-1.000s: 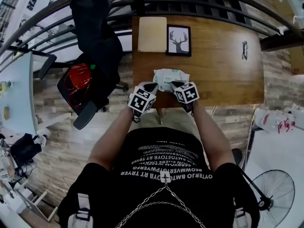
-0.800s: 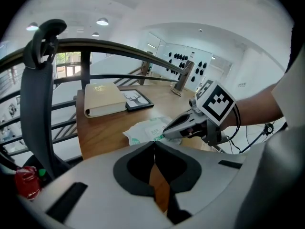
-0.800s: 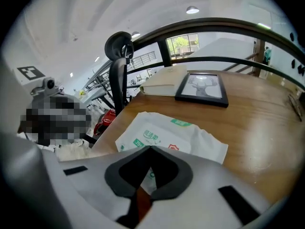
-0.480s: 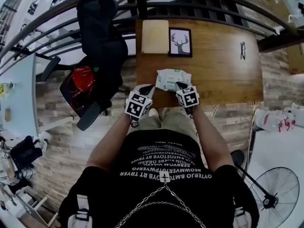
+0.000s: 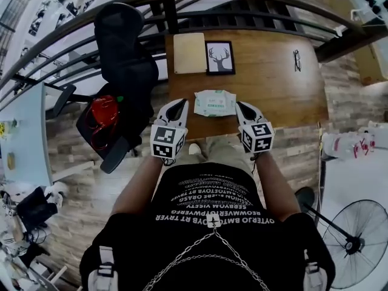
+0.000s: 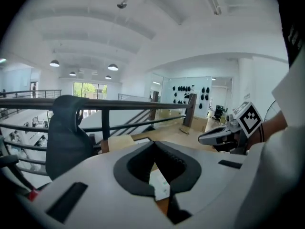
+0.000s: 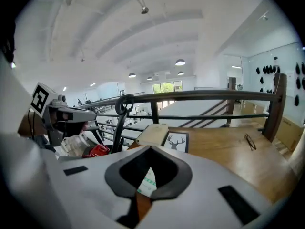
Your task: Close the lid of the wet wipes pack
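Wet wipes pack [image 5: 214,102] lies flat on surface [image 5: 273,90] btwn L claw [image 5: 181,103] & R claw [image 5: 240,106], both pressed together, empty, not touching it.

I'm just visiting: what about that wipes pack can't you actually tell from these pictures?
- Head view: whether the wet wipes pack is fully closed on top, and what its print says. Both are too small to make out.
- Left gripper view: most of the pack. The left gripper covers it with its own body, so only a sliver shows.
- Right gripper view: likewise, it is mostly hidden behind the right gripper.
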Motion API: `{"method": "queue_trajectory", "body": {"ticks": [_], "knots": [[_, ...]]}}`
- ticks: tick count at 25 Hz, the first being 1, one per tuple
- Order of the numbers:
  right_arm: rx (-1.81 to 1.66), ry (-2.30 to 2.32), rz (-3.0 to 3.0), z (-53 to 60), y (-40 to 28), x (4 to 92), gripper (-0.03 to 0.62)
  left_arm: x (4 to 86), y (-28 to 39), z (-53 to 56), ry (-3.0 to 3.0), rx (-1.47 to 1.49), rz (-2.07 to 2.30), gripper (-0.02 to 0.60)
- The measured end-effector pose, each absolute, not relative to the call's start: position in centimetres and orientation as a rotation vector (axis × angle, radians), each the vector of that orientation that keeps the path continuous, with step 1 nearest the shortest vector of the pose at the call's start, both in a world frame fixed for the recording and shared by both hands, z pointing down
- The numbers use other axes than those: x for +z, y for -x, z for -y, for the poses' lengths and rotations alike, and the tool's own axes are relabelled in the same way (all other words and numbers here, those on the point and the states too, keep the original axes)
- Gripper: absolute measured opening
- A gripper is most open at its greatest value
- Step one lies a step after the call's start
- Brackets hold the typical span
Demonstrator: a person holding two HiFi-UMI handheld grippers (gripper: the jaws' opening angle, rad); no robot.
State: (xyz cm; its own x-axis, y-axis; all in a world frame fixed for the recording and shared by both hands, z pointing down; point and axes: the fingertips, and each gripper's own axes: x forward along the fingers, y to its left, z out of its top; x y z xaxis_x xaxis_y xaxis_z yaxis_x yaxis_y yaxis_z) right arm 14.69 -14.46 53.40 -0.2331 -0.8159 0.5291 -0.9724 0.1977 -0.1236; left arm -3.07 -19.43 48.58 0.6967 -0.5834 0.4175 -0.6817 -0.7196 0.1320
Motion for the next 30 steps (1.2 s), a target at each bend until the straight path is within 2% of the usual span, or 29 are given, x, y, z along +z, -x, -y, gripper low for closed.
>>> {"method": "queue_trajectory", "body": {"ticks": [17, 30], "knots": [[0.218, -1.743, 2.296, 12.6, -14.2, 34.8, 0.014, 32.0, 3.3, 17.9, -2.956, 0.248, 1.118, 0.028], [0.264, -1.652, 2.364, 14.6, -15.2, 34.4, 0.014, 29.8, 3.6, 19.6, -2.93, 0.168, 1.3, 0.028]]}}
